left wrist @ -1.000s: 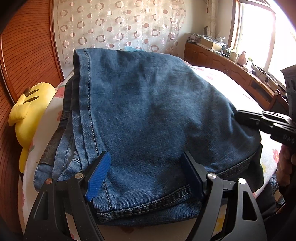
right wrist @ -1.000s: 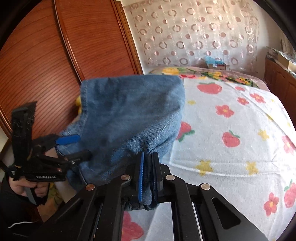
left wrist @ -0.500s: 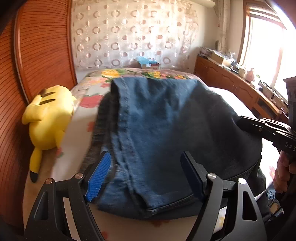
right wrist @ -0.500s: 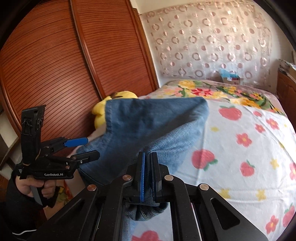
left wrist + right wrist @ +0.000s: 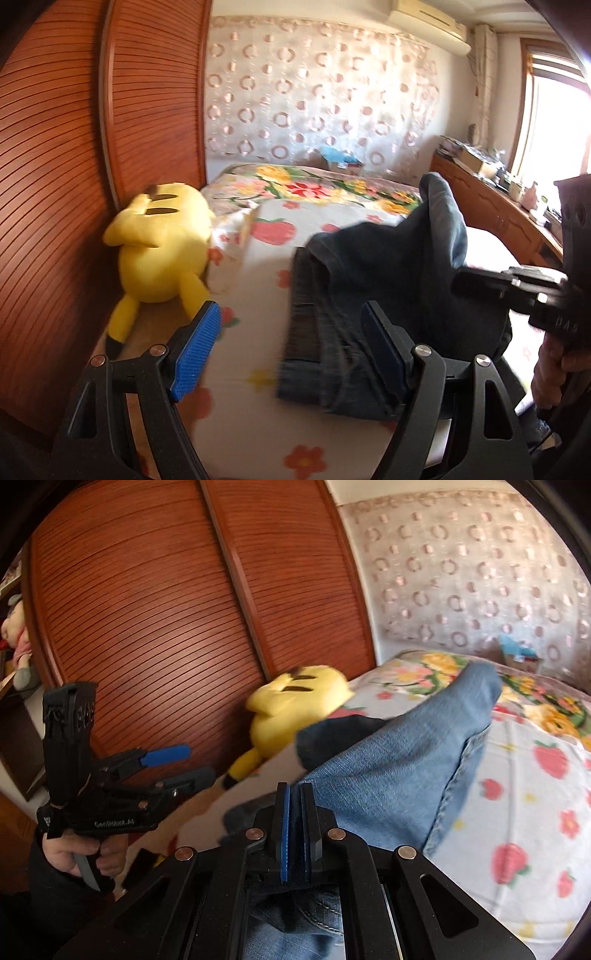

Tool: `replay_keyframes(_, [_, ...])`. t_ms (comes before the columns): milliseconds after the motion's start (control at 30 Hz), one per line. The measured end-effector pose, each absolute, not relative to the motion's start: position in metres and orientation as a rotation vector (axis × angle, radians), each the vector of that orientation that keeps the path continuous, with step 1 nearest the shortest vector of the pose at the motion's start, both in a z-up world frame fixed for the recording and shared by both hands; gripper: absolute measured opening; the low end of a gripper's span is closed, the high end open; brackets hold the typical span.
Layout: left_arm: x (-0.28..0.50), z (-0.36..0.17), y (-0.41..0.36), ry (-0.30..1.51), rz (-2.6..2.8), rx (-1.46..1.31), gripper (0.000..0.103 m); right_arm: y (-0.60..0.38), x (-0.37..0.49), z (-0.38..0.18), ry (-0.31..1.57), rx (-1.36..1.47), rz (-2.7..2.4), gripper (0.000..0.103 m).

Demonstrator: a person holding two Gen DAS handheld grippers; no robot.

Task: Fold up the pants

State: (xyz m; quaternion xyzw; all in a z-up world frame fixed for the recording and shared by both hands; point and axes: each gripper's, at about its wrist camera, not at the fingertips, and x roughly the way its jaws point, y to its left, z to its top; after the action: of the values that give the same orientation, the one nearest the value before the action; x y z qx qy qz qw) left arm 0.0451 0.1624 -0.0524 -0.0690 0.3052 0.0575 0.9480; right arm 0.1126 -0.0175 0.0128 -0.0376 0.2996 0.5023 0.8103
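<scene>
The blue jeans (image 5: 388,266) lie bunched on the flowered bed sheet (image 5: 258,332), one end lifted. My right gripper (image 5: 293,794) is shut on a fold of the jeans (image 5: 399,760), and the denim runs up and away from its pads toward the bed's far side. In the left wrist view the right gripper (image 5: 465,280) shows at the right edge of the cloth. My left gripper (image 5: 291,317) stands open with only bed sheet between its blue pads; the jeans lie beside and behind its right finger. The right wrist view shows the left gripper (image 5: 199,762) open, left of the jeans.
A yellow plush toy (image 5: 162,243) lies at the bed's left edge against the slatted wooden wardrobe doors (image 5: 74,147). A wooden sideboard (image 5: 498,210) with clutter runs under the window on the right. A person's hand (image 5: 74,856) grips the left tool.
Both views swung left and drew back. The jeans, spread between the left jaws before, now lie to the right of them. The right gripper stayed shut on the denim and lifted it.
</scene>
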Motion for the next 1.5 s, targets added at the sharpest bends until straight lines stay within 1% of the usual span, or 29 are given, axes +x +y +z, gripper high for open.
replay_keyframes(100, [0.045, -0.049, 0.175, 0.617, 0.136, -0.144, 0.079, -0.006, 0.115, 0.007, 0.628, -0.122, 1.086, 0.005])
replay_keyframes(233, [0.053, -0.052, 0.177, 0.629, 0.124, -0.122, 0.079, -0.02, 0.131, 0.008, 0.647, -0.078, 1.08, 0.005])
replay_keyframes(333, [0.059, -0.054, 0.176, 0.632, 0.109, -0.131, 0.079, -0.024, 0.131, 0.013, 0.628, -0.096, 1.056, 0.005])
replay_keyframes(467, [0.069, -0.057, 0.166, 0.647, 0.082, -0.115, 0.079, -0.056, 0.129, 0.015, 0.582, -0.1, 0.965, 0.005])
replay_keyframes(533, [0.077, -0.057, 0.16, 0.656, 0.066, -0.099, 0.079, -0.079, 0.132, 0.011, 0.597, -0.067, 0.915, 0.005])
replay_keyframes(733, [0.118, -0.055, 0.127, 0.685, -0.02, -0.063, 0.079, -0.115, 0.146, -0.007, 0.654, 0.0, 0.839, 0.005])
replay_keyframes(933, [0.178, -0.062, 0.09, 0.744, -0.076, 0.011, 0.079, -0.119, 0.139, -0.013, 0.659, 0.006, 0.81, 0.005])
replay_keyframes(1200, [0.242, -0.083, 0.089, 0.843, -0.019, 0.052, 0.079, -0.127, 0.134, -0.013, 0.671, 0.021, 0.809, 0.005])
replay_keyframes(1333, [0.251, -0.093, 0.087, 0.862, 0.03, 0.094, 0.079, -0.129, 0.138, -0.017, 0.694, 0.014, 0.776, 0.005])
replay_keyframes(1400, [0.252, -0.098, 0.089, 0.874, 0.037, 0.093, 0.079, -0.131, 0.139, -0.018, 0.708, 0.017, 0.746, 0.009])
replay_keyframes(1433, [0.254, -0.1, 0.09, 0.876, 0.038, 0.092, 0.079, -0.133, 0.14, -0.018, 0.712, 0.016, 0.728, 0.013])
replay_keyframes(1467, [0.253, -0.1, 0.091, 0.874, 0.035, 0.089, 0.079, -0.133, 0.141, -0.015, 0.716, 0.015, 0.71, 0.021])
replay_keyframes(1500, [0.252, -0.1, 0.092, 0.867, 0.033, 0.089, 0.079, -0.132, 0.142, -0.014, 0.722, 0.011, 0.681, 0.027])
